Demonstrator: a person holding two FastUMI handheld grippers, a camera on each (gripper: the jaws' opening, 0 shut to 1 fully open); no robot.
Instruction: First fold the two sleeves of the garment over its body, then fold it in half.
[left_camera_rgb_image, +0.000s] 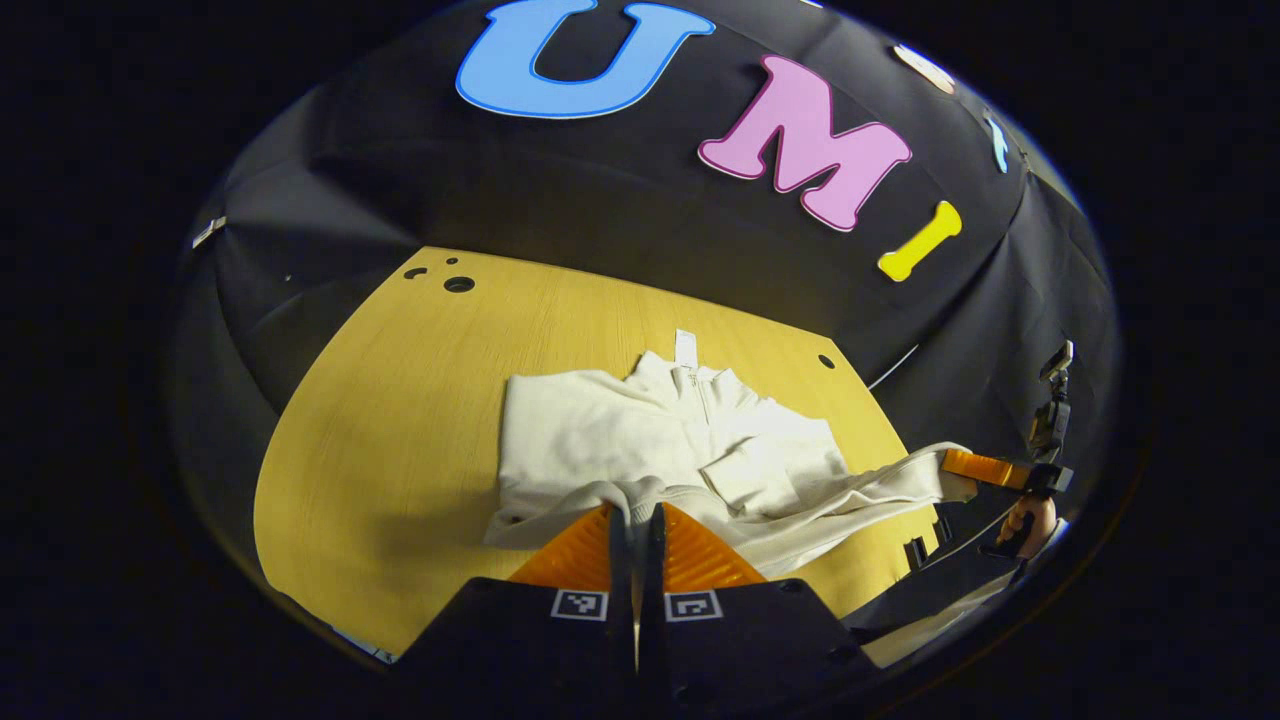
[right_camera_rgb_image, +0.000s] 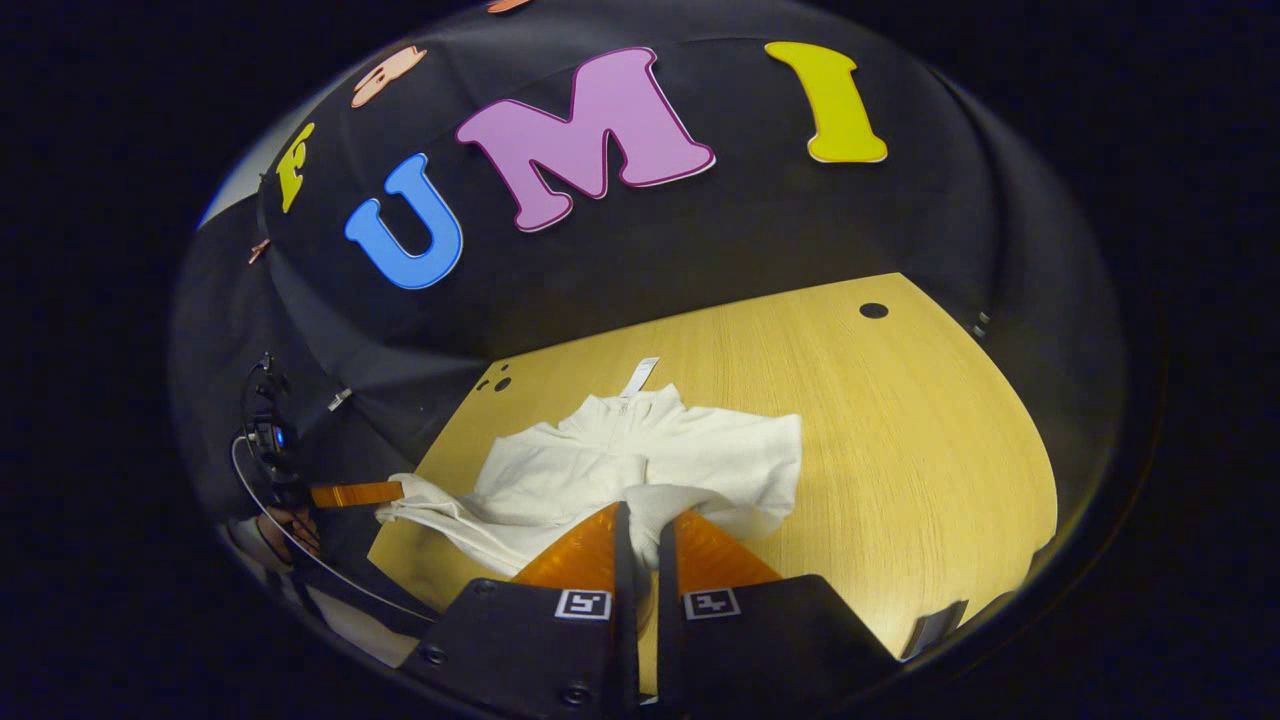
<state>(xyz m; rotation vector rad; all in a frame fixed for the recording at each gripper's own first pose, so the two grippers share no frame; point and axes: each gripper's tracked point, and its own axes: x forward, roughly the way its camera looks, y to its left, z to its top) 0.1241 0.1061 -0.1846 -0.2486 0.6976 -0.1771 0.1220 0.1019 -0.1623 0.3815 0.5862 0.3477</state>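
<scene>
A cream zip-neck garment (left_camera_rgb_image: 590, 430) lies on the yellow wooden table (left_camera_rgb_image: 380, 430), collar at the far side, with a sleeve (left_camera_rgb_image: 775, 470) folded across its body. My left gripper (left_camera_rgb_image: 634, 512) is shut on the near hem, which bunches over its tips. The right gripper (left_camera_rgb_image: 950, 463) pinches the hem's other corner at the table's right edge and pulls the cloth taut. In the right gripper view the garment (right_camera_rgb_image: 700, 450) rises to my right gripper (right_camera_rgb_image: 640, 512), which is shut on the hem. The left gripper (right_camera_rgb_image: 398, 492) holds the corner at the left.
The table (right_camera_rgb_image: 920, 450) has bare wood to the right of the garment, with a round hole (right_camera_rgb_image: 873, 310) near its far edge. More holes (left_camera_rgb_image: 459, 284) sit at the far left corner. A hand (left_camera_rgb_image: 1030, 520) holds the right gripper off the table's edge.
</scene>
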